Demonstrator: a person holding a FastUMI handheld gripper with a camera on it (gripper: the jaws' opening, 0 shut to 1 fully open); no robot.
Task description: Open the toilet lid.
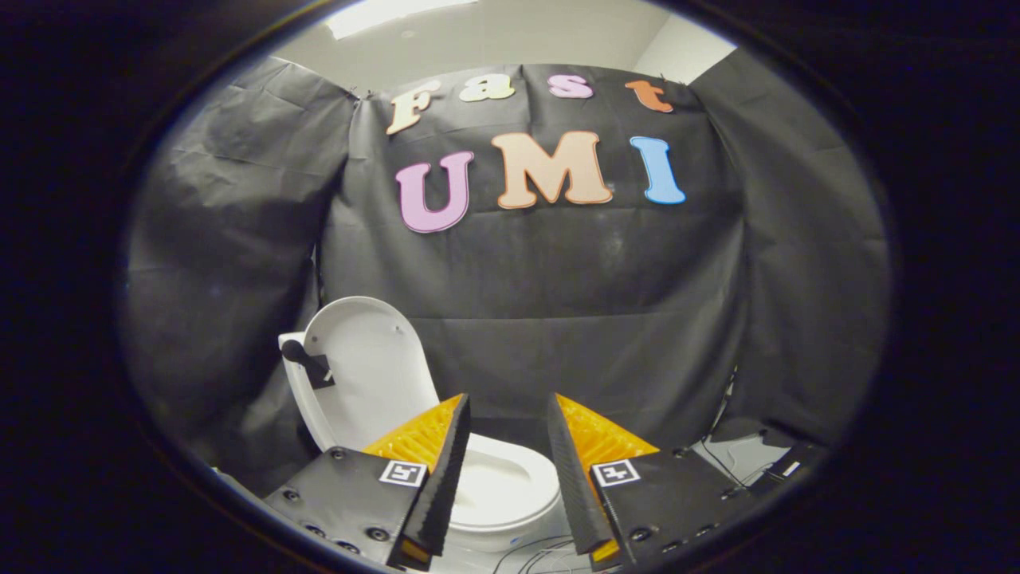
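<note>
Two fingers of claw (508,470) spread wide, empty; toilet lid (366,371) upright beyond them; careless bump could drop it.

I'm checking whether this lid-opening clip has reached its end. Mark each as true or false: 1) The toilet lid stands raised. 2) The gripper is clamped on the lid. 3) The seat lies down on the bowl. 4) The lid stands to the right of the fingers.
1) The toilet lid stands raised: true.
2) The gripper is clamped on the lid: false; its fingers are apart, holding nothing.
3) The seat lies down on the bowl: true.
4) The lid stands right of the fingers: false; it is to their left.
</note>
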